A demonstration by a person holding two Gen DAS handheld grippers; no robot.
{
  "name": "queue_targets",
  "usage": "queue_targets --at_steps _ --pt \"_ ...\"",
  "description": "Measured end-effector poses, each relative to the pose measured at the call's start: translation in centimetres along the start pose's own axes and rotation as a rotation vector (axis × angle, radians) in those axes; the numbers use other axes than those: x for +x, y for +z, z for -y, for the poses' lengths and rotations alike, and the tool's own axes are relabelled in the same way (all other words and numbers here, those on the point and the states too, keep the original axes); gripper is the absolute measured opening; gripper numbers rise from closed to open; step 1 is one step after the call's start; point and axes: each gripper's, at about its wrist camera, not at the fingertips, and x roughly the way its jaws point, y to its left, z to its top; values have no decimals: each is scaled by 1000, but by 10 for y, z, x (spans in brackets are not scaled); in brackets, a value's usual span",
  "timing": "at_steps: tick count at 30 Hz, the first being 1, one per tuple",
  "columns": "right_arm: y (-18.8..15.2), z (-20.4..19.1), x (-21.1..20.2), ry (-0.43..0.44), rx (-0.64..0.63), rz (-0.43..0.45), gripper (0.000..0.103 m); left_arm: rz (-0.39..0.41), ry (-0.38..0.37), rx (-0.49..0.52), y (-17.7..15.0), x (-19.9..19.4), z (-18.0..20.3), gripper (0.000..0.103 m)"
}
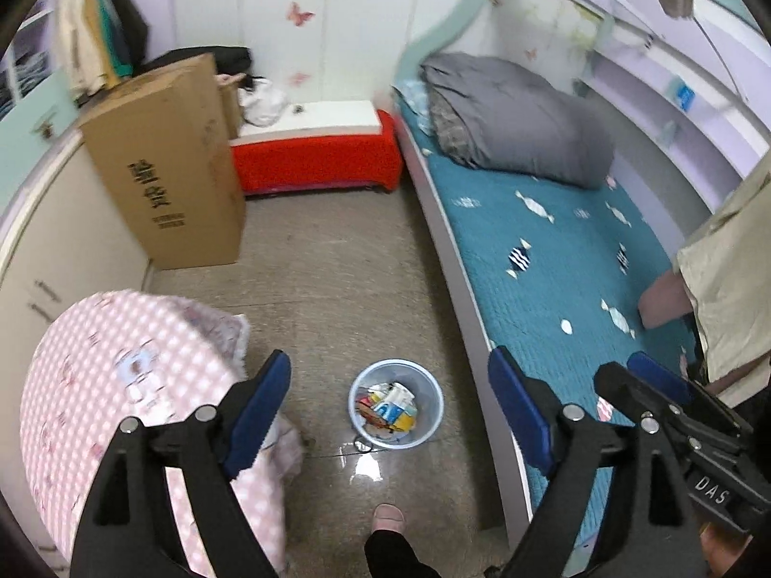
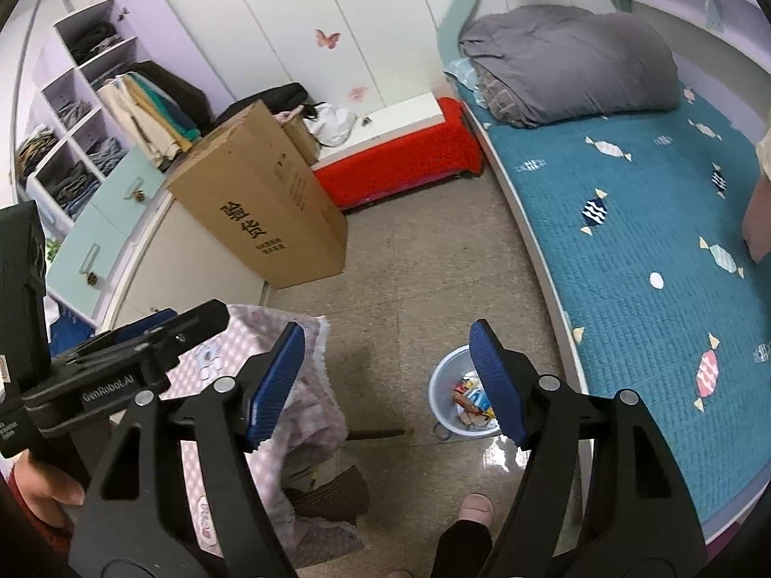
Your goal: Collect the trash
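Note:
A small pale blue waste bin [image 1: 424, 428] stands on the floor, holding several colourful wrappers and packets [image 1: 388, 409]. My left gripper [image 1: 390, 400] hangs well above it, open, with nothing between its blue pads. The bin [image 2: 445, 375] also shows in the right wrist view, partly behind one finger. My right gripper [image 2: 390, 375] is open and empty as well, above the floor just left of the bin. In the left wrist view my right gripper [image 1: 650, 375] sits over the bed's edge at the right.
A bed with a teal quilt [image 1: 554, 250] and folded grey duvet [image 1: 520, 120] runs along the right. A pink checked cloth [image 1: 125, 385] covers something at the left. A tall cardboard box [image 1: 168, 168] and red-covered bench [image 1: 318, 159] stand behind. A person's foot [image 1: 388, 520] is on the floor.

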Motion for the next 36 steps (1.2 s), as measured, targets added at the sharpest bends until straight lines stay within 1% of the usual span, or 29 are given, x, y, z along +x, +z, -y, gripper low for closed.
queue_targets --at_steps 4,10,12,13,17,20,23,26,27,30,36 --pt "-19 -31 -19 5 -19 32 71 39 6 -20 -22 -41 -29 83" --pt "-62 -85 -63 -14 -53 108 74 116 23 -6 -62 -107 -64 85" --pt "-80 -103 -84 -34 -68 156 76 151 12 1 -81 -136 -78 85" --pt "-87 -110 -92 -47 -74 177 77 162 11 5 -87 -144 -81 85" --pt "-122 -143 -136 -90 -104 279 81 233 1 54 -120 -196 -95 86" --pt "-141 -162 -161 -112 -121 329 83 284 -15 73 -138 -228 -99 89" --pt "-155 -176 -182 -132 -139 373 85 339 -28 93 -155 -259 -101 89" --pt "-170 -191 -207 -172 -174 447 89 409 -37 105 -169 -285 -97 92" --pt "-175 -195 -215 -181 -187 473 90 421 -37 110 -173 -290 -95 94" --pt "-185 -201 -230 -202 -207 509 93 450 -44 131 -185 -304 -91 94" --pt "-198 -198 -246 -219 -214 531 93 485 -69 138 -204 -317 -82 94"
